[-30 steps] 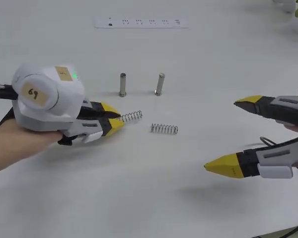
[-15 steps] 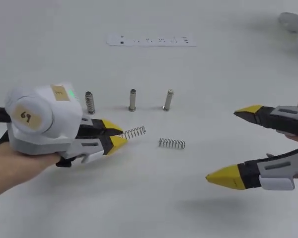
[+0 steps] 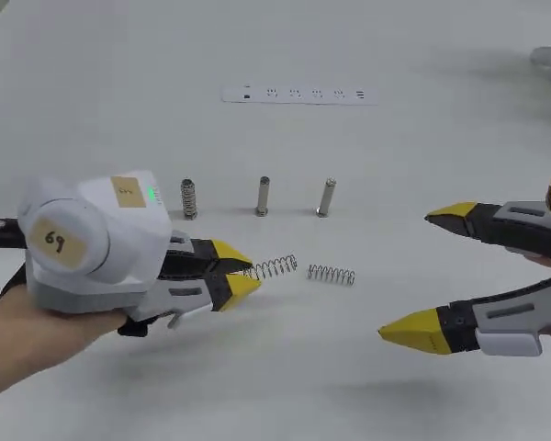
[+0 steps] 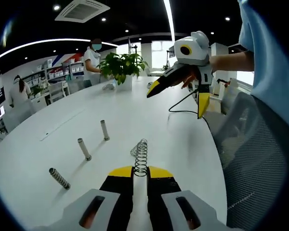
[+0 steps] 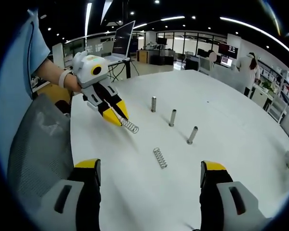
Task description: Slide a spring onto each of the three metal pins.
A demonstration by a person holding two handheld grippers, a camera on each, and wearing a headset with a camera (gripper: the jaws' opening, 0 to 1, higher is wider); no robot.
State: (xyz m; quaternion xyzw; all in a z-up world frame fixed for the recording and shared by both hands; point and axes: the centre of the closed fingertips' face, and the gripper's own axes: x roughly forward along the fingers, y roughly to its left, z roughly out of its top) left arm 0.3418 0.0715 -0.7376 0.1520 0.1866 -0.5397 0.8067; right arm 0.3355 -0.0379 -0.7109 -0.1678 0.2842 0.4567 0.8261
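Pinching the spring (image 3: 274, 267) by one end, our left hand-held gripper (image 3: 251, 273) may let it wobble and knock the middle pin (image 3: 263, 196) over. Our right hand-held gripper (image 3: 404, 274) gapes wide, empty.

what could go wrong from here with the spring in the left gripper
The left gripper pinches the held spring only by its end coil, so it may sag or pop out before reaching a pin. The middle pin and right pin are thin; an off-axis push could snag the coil or tip one. The loose spring lies close by, so a low sweep might knock it away.
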